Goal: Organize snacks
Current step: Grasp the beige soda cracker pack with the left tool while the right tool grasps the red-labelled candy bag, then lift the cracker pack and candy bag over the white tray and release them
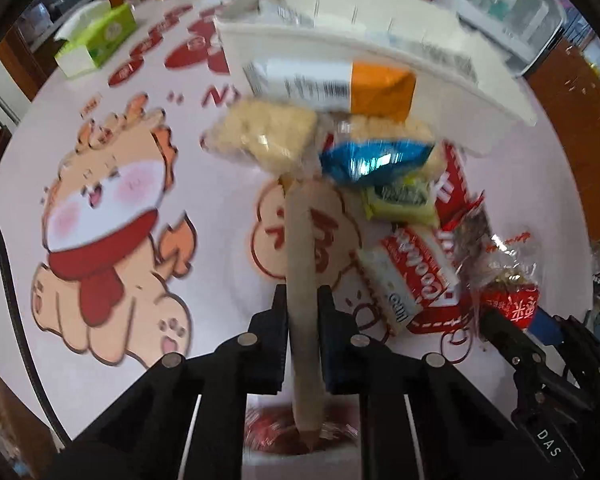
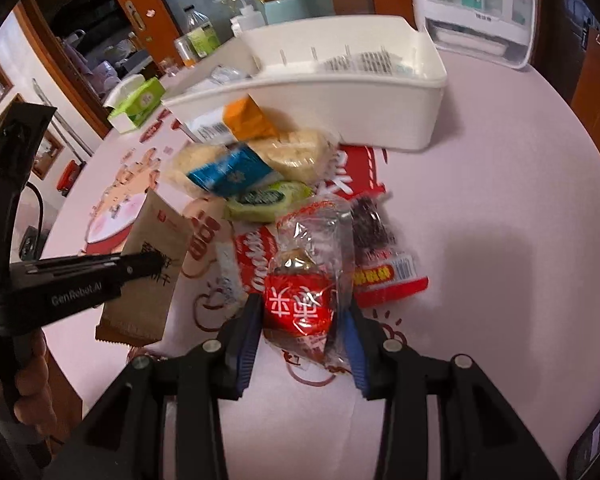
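Left tool (image 1: 303, 306) grips a brown packet (image 1: 305, 280); right tool (image 2: 300, 322) clamps a red-wrapped snack (image 2: 300, 300).

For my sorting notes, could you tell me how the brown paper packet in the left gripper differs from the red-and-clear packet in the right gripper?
The brown packet is flat, opaque paper; the red-and-clear packet is bulgy, partly see-through plastic. The left gripper is pinched nearly shut on the brown one; the right gripper stands wider. Both are gripped.

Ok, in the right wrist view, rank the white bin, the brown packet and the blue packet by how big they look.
1. white bin
2. brown packet, though nearness to the camera may flatter it
3. blue packet
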